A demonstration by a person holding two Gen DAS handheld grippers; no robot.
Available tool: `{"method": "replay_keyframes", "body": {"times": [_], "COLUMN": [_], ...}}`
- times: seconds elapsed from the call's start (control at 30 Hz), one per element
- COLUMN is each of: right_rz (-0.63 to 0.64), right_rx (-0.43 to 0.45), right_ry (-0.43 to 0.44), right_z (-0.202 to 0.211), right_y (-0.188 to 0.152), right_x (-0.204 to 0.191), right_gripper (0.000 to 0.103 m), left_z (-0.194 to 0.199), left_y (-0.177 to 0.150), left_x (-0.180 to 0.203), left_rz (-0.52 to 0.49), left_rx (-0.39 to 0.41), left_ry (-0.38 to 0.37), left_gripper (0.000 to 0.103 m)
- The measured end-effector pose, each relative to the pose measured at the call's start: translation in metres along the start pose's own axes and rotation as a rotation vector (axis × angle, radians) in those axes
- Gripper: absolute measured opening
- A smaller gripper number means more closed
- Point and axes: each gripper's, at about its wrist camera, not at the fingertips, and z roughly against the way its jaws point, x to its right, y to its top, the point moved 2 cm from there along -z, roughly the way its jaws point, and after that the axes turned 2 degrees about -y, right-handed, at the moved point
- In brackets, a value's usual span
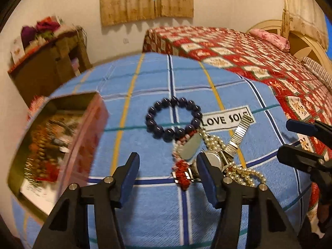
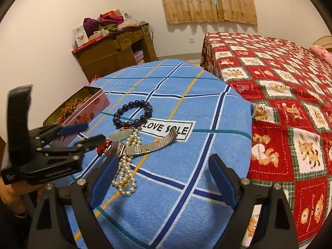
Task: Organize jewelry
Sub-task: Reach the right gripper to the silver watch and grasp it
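A pile of jewelry lies on the blue checked cloth (image 1: 145,207): a dark blue bead bracelet (image 1: 173,117) (image 2: 132,114), a silver watch (image 1: 225,149) (image 2: 145,146), pearl strands (image 1: 244,173) (image 2: 124,178), a pale green pendant (image 1: 189,148) (image 2: 120,136) and red beads (image 1: 182,173). An open pink tin (image 1: 60,145) (image 2: 79,110) with jewelry inside stands at the left. My left gripper (image 1: 168,176) (image 2: 82,133) is open just short of the pile. My right gripper (image 2: 164,178) (image 1: 290,139) is open and empty, right of the pile.
A bed with a red teddy-bear quilt (image 2: 280,103) stands to the right of the cloth-covered table. A wooden shelf with clothes and boxes (image 2: 116,47) stands against the far wall. Curtains (image 2: 209,0) hang above.
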Motion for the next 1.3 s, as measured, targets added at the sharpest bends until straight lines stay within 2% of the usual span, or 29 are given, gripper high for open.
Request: {"method": "replay_keyframes", "body": {"times": [0.07, 0.13, 0.17, 0.2, 0.37, 0.5, 0.67, 0.83, 0.93, 1.03, 1.1, 1.13, 1.3], "right_rz": [0.003, 0.005, 0.007, 0.009, 0.017, 0.012, 0.028, 0.123, 0.194, 0.236, 0.294, 0.342, 0.49], "right_rx": [-0.003, -0.007, -0.006, -0.006, -0.006, -0.012, -0.018, -0.016, -0.019, -0.048, -0.074, -0.08, -0.125], "right_ry": [0.001, 0.002, 0.003, 0.003, -0.011, -0.016, -0.014, -0.012, -0.044, -0.036, -0.026, -0.044, -0.054], "right_z": [-0.001, -0.003, -0.003, -0.003, -0.004, -0.006, -0.008, -0.012, -0.018, -0.029, -0.036, -0.039, -0.053], "right_y": [-0.001, -0.002, -0.003, -0.003, -0.005, -0.005, -0.005, 0.001, 0.003, 0.006, 0.005, 0.003, -0.003], "right_x": [-0.002, -0.003, -0.004, -0.004, -0.005, -0.003, -0.01, -0.036, -0.048, -0.054, -0.062, -0.068, -0.08], "right_gripper": [0.091, 0.091, 0.091, 0.091, 0.091, 0.091, 0.091, 0.091, 0.089, 0.085, 0.084, 0.08, 0.079], "left_z": [-0.006, -0.007, -0.007, -0.009, 0.009, 0.035, 0.054, 0.059, 0.056, 0.054, 0.052, 0.052, 0.048], "left_y": [0.0, 0.002, 0.002, 0.001, -0.003, -0.008, -0.01, -0.011, -0.013, -0.017, -0.018, -0.019, -0.017], "left_x": [0.0, 0.002, 0.003, 0.003, -0.005, -0.023, -0.035, -0.034, -0.036, -0.04, -0.041, -0.041, -0.032], "left_rz": [0.014, 0.005, 0.002, -0.002, 0.02, 0.082, 0.122, 0.118, 0.128, 0.141, 0.145, 0.144, 0.115], "left_rx": [-0.021, -0.025, -0.026, -0.042, 0.023, 0.083, 0.124, 0.141, 0.135, 0.126, 0.117, 0.112, 0.092], "left_ry": [-0.014, -0.043, -0.053, -0.059, -0.05, -0.045, -0.031, -0.018, -0.021, -0.024, -0.033, -0.036, -0.068], "left_gripper": [0.052, 0.038, 0.029, 0.004, 0.003, 0.003, 0.003, 0.003, 0.003, 0.003, 0.003, 0.003, 0.004]}}
